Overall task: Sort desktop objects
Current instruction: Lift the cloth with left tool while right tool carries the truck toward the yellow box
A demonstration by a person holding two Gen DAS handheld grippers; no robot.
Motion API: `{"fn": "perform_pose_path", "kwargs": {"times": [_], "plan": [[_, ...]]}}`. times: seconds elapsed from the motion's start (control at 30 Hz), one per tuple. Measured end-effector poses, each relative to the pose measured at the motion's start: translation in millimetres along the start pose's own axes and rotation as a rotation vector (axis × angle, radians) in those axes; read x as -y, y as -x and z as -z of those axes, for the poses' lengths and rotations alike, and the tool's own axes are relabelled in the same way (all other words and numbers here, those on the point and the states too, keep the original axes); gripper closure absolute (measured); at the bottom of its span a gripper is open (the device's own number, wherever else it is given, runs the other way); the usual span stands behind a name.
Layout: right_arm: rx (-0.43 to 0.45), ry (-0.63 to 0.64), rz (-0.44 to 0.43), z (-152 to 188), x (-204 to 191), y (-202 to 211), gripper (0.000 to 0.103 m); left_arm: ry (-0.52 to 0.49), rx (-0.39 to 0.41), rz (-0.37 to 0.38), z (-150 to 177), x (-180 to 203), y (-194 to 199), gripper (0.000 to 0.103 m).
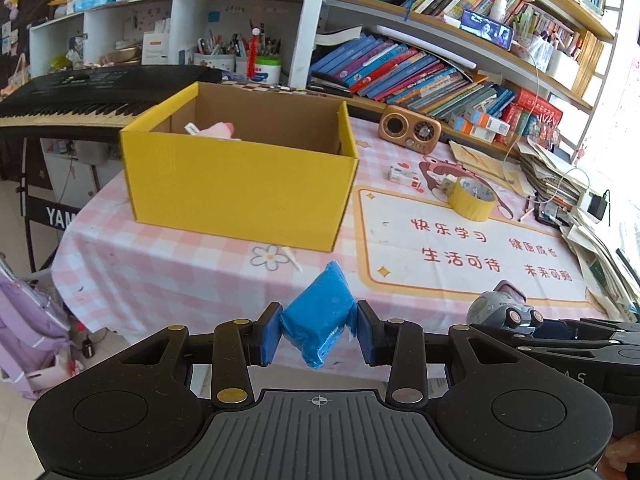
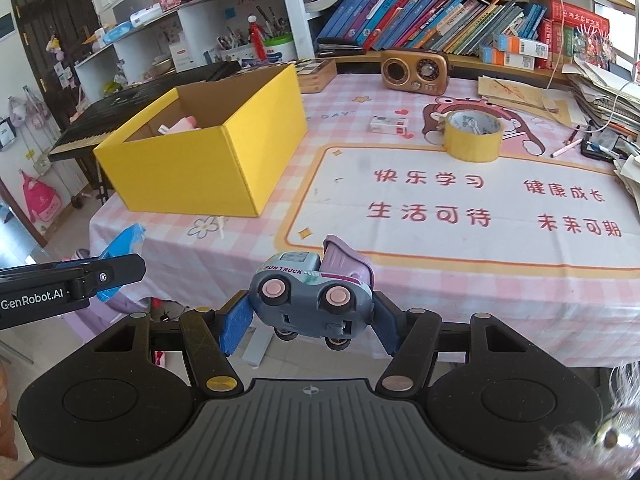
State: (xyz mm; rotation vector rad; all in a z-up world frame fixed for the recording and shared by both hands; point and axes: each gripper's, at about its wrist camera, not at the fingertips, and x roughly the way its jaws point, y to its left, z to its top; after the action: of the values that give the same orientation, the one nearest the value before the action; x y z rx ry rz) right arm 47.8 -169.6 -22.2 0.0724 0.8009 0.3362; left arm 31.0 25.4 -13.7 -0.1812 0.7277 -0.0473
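Yellow box [image 1: 240,184] lies far-left of both loaded tools; left hand-held gripper [image 1: 318,334], pinching the blue packet [image 1: 320,316], is nearer than the right hand-held gripper [image 2: 314,320] clamping the toy truck [image 2: 312,296].

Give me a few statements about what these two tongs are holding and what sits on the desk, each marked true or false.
1. The left tongs grip a soft blue plastic-wrapped packet. True.
2. The right tongs are empty. False: they clamp a grey and pink toy truck.
3. The yellow cardboard box is closed. False: it stands open, with something pink inside.
4. A yellow roll of tape rests on the pink checked tablecloth. True.
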Motion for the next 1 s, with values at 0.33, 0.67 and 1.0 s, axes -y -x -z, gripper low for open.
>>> {"fn": "perform_pose_path", "kwargs": {"times": [0.33, 0.67, 1.0], "plan": [[-0.005, 0.044, -0.042, 2.4, -30.1, -6.0, 0.042, 0.030, 0.020, -0.035, 6.8, -27.3, 17.1, 0.066], [-0.017, 0.120, -0.088, 2.1, -61.8, -13.5, 0.042, 0.082, 0.037, -0.072, 11.5, -52.5, 28.7, 0.066], [-0.018, 0.144, -0.083, 1.0, -73.5, -14.9, 0.042, 0.092, 0.046, -0.063, 11.2, -61.2, 30.5, 0.066]]}}
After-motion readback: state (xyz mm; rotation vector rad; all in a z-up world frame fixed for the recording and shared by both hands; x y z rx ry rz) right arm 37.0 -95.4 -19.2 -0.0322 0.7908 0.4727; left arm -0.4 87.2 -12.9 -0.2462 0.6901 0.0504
